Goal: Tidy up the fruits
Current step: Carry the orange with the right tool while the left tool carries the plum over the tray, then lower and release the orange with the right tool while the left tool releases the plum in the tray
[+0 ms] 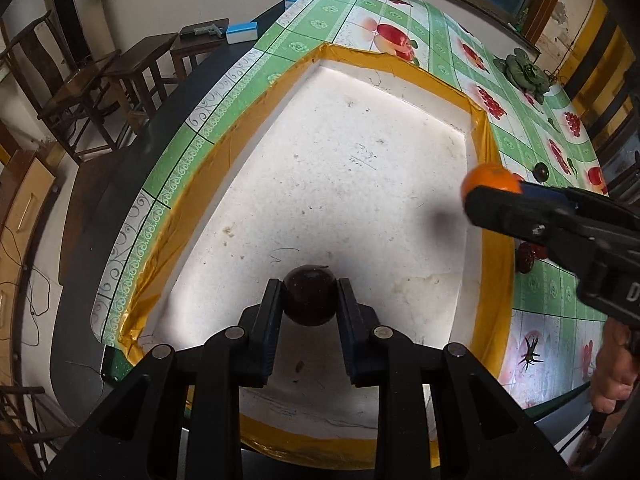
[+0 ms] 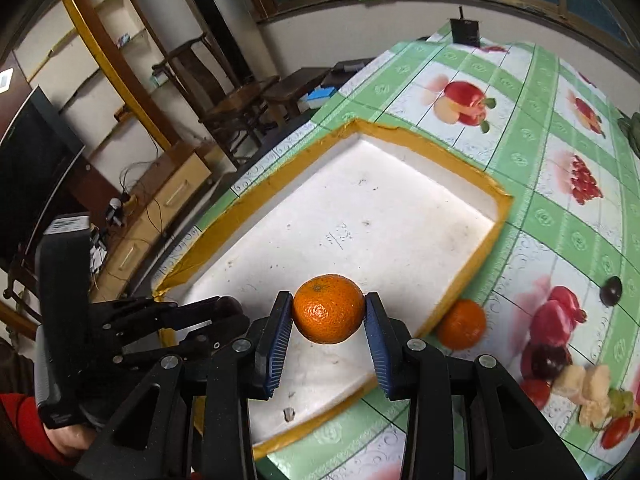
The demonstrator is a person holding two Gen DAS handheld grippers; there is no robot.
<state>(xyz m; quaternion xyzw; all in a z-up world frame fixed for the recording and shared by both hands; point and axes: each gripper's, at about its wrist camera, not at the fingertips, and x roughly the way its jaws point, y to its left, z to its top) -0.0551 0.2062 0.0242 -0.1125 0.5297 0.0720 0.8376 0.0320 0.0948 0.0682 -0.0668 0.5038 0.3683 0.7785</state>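
Observation:
A shallow white foam tray (image 1: 400, 152) with a yellow taped rim lies on the fruit-print tablecloth; it also shows in the right wrist view (image 2: 400, 200). My left gripper (image 1: 309, 296) is shut on a dark plum (image 1: 309, 294) just above the tray's near floor. My right gripper (image 2: 328, 310) is shut on an orange (image 2: 328, 308) and holds it over the tray's right side; it shows in the left wrist view (image 1: 490, 196) with the orange (image 1: 490, 178). Another orange (image 2: 462, 324) lies on the cloth against the tray's right rim. Two dark plums (image 2: 611, 291) (image 2: 550, 362) lie further right.
A green leafy piece (image 1: 524, 70) lies at the table's far right. A dark box (image 2: 465, 30) stands at the far end. Wooden chairs and stools (image 1: 80, 80) stand left of the table. The table edge runs close along the tray's left side.

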